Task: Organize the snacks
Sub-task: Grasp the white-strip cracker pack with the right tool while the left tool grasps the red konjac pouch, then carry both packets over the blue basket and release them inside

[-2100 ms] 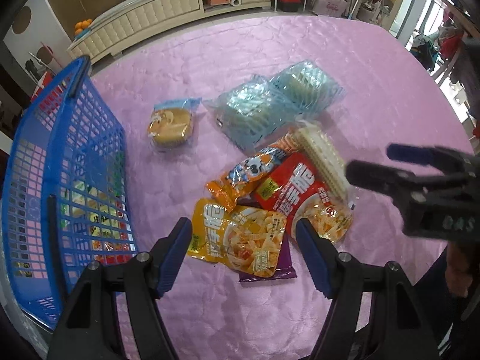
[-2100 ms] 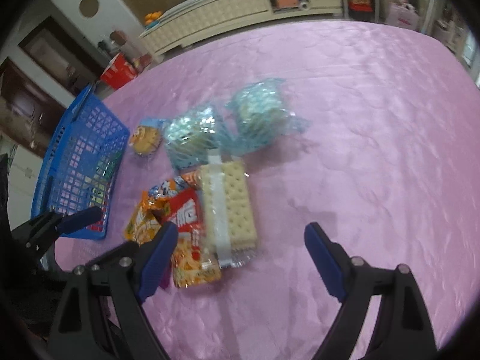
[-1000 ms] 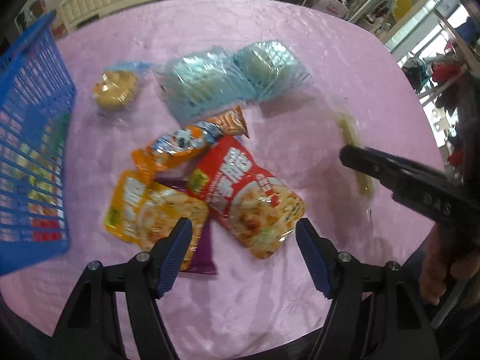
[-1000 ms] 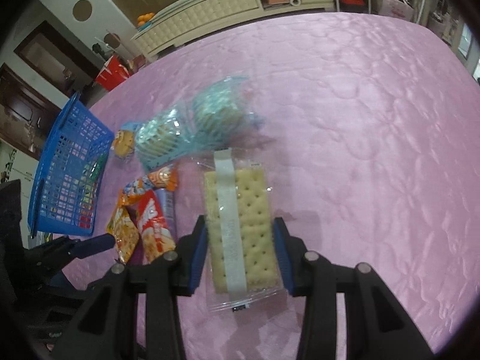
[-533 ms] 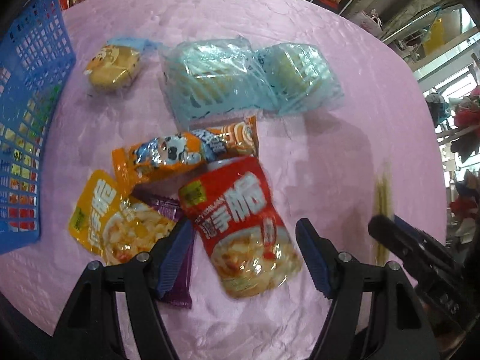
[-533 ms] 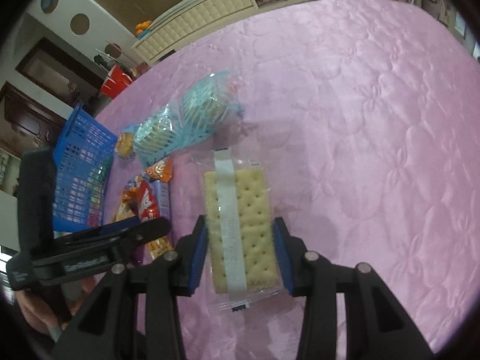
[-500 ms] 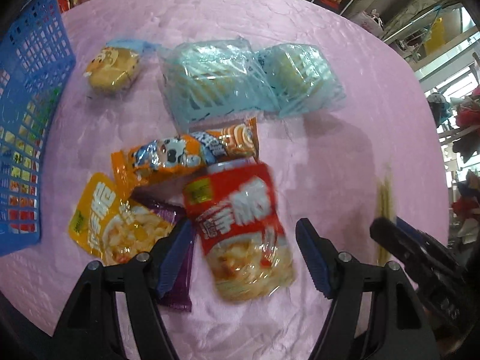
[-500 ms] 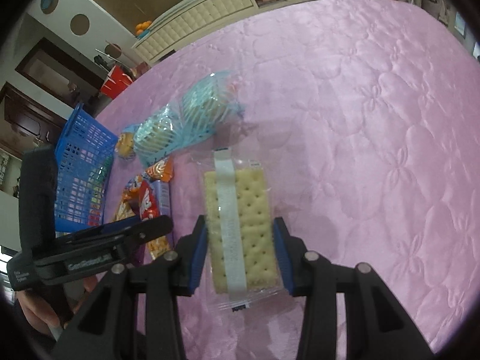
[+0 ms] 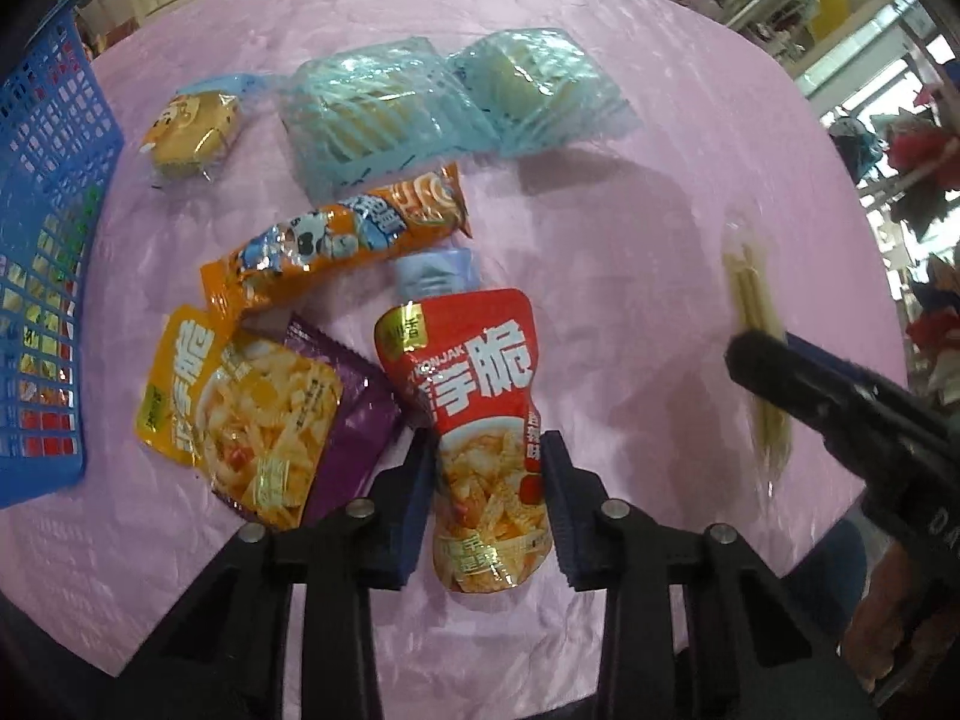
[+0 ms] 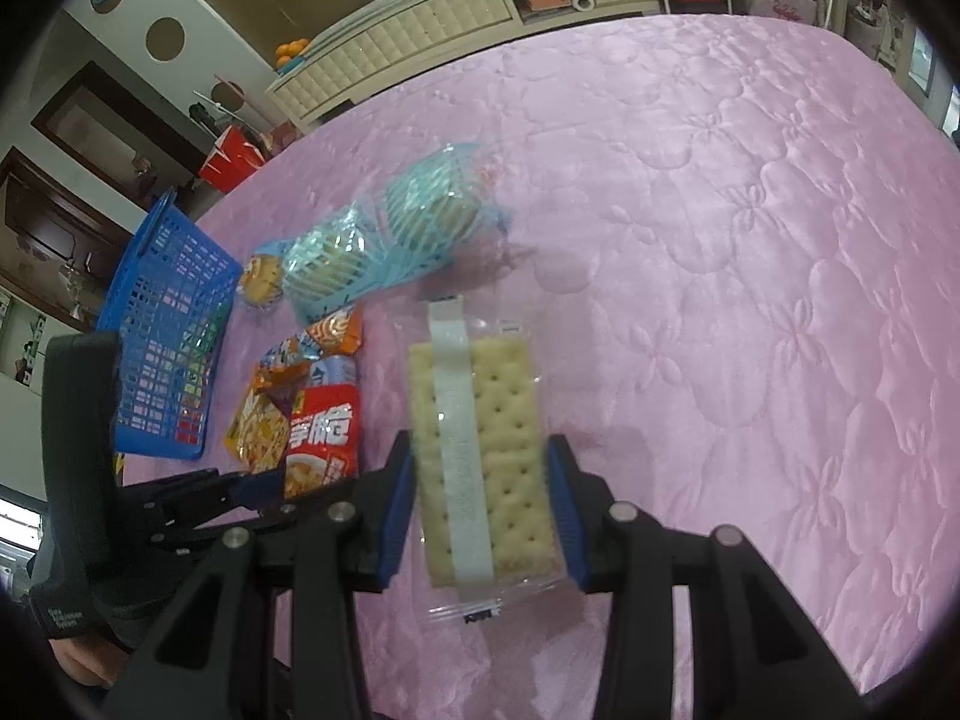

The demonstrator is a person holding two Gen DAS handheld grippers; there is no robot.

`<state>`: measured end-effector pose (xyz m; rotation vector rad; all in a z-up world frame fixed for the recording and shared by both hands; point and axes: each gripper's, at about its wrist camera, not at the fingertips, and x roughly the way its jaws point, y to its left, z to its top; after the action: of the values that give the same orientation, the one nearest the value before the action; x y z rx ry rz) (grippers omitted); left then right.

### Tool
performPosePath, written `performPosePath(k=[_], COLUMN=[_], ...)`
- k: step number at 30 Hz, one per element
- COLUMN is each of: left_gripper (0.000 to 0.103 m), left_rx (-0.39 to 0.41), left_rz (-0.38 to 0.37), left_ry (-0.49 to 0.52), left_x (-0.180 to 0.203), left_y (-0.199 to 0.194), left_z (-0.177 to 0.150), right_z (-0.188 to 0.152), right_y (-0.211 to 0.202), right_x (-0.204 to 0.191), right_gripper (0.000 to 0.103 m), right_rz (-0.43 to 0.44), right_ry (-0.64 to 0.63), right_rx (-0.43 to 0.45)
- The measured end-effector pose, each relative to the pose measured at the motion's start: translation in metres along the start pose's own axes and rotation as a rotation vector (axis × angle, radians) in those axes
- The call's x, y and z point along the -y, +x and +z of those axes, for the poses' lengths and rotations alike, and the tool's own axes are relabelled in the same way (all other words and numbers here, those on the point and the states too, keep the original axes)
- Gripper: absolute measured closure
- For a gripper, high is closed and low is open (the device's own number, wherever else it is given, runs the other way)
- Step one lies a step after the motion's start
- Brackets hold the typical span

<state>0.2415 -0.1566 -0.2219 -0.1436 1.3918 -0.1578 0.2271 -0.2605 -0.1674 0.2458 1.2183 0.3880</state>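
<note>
Left gripper (image 9: pixel 487 483): we have both pads clamped on the lower half of the red konjak pouch (image 9: pixel 477 420), pouch pointing away from us.
Right gripper (image 10: pixel 480 510): we hold the clear-wrapped cracker pack (image 10: pixel 480 456) by its long edges, above the counter (image 10: pixel 750 240); the left view shows it edge-on.
Yellow pouch (image 9: pixel 237 408): flat on the pink cloth, just left of the left gripper, overlapping a purple packet (image 9: pixel 354 420).
Orange snack bag (image 9: pixel 336 240): beyond the red pouch, lying diagonally.
Blue-wrapped packs (image 9: pixel 444 102): two, side by side, further back.
Small cake packet (image 9: pixel 192 132): left of the blue packs, near the basket.
Blue basket (image 9: pixel 42 240): at the left edge, packets visible through the mesh.
</note>
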Motion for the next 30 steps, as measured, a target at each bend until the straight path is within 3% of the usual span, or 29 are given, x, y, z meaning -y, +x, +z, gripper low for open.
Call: performPosePath(k=[7,13,18,24,30], left_gripper=[0.08,0.08,0.08,0.08,0.08], left_rx=[0.067,0.175,0.265,0.336,0.414], left_rz=[-0.026,-0.046,-0.041,0.006,0.05], left_ry=[0.042,0.072,0.102,0.1,0.074], left_x=[-0.013,-0.025,-0.038,-0.074,-0.116], left_y=[-0.039,-0.099,-0.146,-0.189,-0.223], left_z=[-0.014,-0.021,-0.03,-0.034,-0.037], right_z=[-0.002,0.001,0.008,0.019,0.023], right_y=[-0.01,-0.029,-0.048,-0.068,-0.07], right_x=[-0.018,-0.048,-0.088,-0.145,-0.198], right_gripper=[0.056,0.057,0.057,0.057,0.057], right_rz=[-0.038,-0.043,-0.033,0.01,0.047], right_ry=[-0.009,-0.047,-0.111,-0.175,-0.26], right_rx=[0.009,0.044,0.09,0.166,0.185])
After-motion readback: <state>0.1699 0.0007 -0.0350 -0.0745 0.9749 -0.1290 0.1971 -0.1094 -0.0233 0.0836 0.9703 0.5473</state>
